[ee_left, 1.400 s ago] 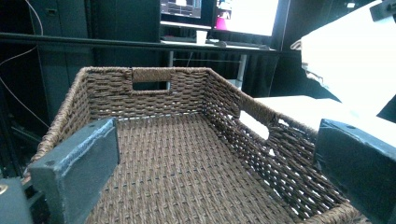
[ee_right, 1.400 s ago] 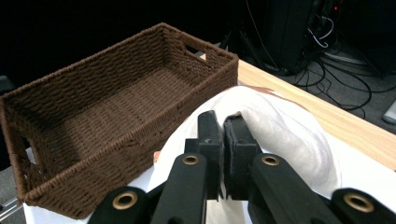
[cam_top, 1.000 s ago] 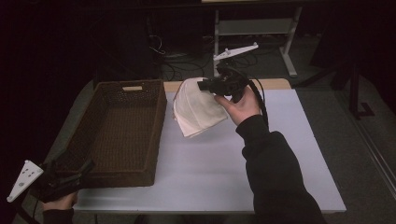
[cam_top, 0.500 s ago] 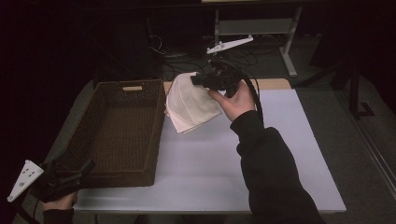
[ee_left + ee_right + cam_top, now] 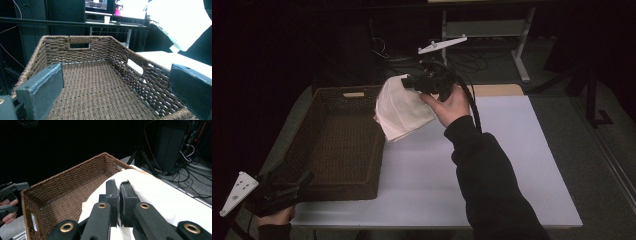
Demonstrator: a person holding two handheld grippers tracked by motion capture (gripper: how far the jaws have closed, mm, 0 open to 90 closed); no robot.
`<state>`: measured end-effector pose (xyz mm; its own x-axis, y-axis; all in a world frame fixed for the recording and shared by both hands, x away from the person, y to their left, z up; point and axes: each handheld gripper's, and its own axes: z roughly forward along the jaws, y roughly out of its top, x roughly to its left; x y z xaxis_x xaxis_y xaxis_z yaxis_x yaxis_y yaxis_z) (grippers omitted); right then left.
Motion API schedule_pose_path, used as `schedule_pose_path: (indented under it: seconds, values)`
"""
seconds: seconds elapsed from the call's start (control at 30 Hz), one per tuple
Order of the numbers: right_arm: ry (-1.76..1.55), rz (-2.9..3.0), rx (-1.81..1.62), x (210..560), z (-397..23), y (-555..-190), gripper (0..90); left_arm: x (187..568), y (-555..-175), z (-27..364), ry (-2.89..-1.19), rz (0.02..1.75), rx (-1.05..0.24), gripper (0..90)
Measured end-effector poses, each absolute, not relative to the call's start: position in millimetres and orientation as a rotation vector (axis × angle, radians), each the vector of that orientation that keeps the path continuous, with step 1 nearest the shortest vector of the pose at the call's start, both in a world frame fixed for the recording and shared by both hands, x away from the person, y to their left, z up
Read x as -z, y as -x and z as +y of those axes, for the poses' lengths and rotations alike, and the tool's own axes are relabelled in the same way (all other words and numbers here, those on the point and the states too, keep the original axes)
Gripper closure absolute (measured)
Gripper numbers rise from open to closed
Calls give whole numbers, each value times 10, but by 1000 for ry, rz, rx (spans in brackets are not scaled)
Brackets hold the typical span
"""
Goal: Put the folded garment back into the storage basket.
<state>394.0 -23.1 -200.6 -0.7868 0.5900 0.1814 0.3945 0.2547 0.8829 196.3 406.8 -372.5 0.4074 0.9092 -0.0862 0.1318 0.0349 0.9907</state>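
Right gripper (image 5: 408,81) pinches a white cloth (image 5: 403,107) tight and holds it in the air above the table (image 5: 512,165).

Its jaws are closed on the cloth's upper edge, and the cloth hangs just beside the basket (image 5: 337,145), over its right rim. Left gripper (image 5: 297,182) rests at the basket's near corner with jaws spread wide and nothing between them. Whether the cloth's lowest corner touches the table is hard to judge.

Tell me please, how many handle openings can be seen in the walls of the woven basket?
2. One handle opening is in the far end wall of the basket; another is in its side wall toward the white table. The near walls may hide more.
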Motion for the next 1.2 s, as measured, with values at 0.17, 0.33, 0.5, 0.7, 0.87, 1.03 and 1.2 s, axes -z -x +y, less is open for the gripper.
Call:
schedule_pose_path:
  seconds: [0.17,0.33,0.5,0.7,0.87,1.03,1.2]
  values:
    - [-901,2338,-1561,1944,-137,-3929,853,3725,-1963,4067,-1424,1000,-786,0]
    - [-885,2341,-1570,1919,-71,-3928,853,3726,-1965,4067,-1421,1000,-785,0]
    - [-871,2349,-1580,1910,2,-3935,854,3726,-1964,4069,-1421,1001,-784,0]
    - [-857,2355,-1590,1901,96,-3944,853,3726,-1964,4070,-1419,1001,-784,0]
    - [-849,2363,-1612,1900,173,-3962,853,3724,-1964,4071,-1416,1000,-783,0]
    - [-835,2378,-1616,1904,276,-3968,853,3724,-1965,4072,-1416,999,-782,0]
    - [-817,2390,-1634,1920,355,-3962,853,3724,-1965,4080,-1415,1000,-781,0]
